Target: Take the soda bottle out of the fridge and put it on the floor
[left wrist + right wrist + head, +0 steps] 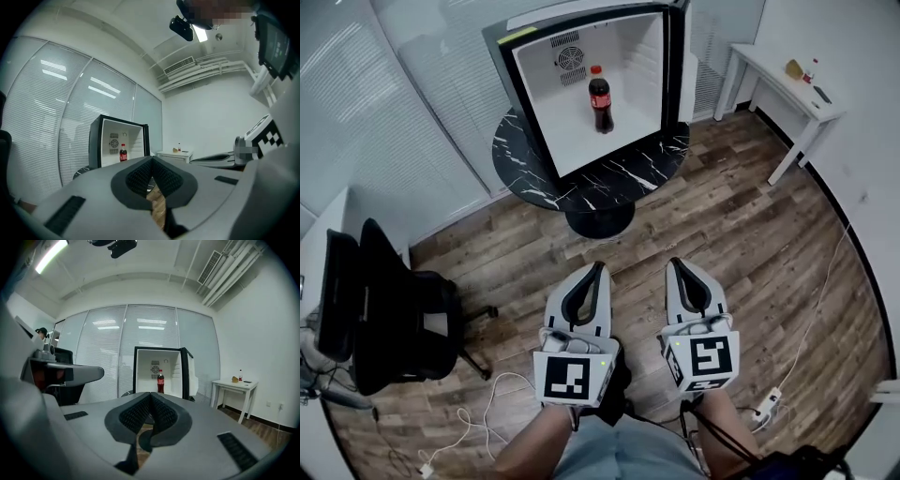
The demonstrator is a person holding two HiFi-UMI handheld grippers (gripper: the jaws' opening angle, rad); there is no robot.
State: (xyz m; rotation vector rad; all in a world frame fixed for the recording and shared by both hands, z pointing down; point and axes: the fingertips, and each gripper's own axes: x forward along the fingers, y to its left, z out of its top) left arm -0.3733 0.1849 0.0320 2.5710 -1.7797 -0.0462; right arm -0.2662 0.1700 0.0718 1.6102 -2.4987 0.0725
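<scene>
A dark soda bottle (600,104) with a red cap and label stands upright inside an open white-lined mini fridge (544,94), which sits on a round black marble table (525,169). The bottle (123,153) shows small and far in the left gripper view, and the bottle (161,381) is centred in the right gripper view. Both grippers hang well short of the table over the wooden floor. My left gripper (600,269) is shut with nothing in it, its tips meeting. My right gripper (677,263) is shut too, empty.
A black office chair (384,319) stands at the left. A white side table (787,89) with small items is at the back right. Cables and a power strip (766,403) lie on the wooden floor (750,253). The fridge door (678,56) stands open at the right.
</scene>
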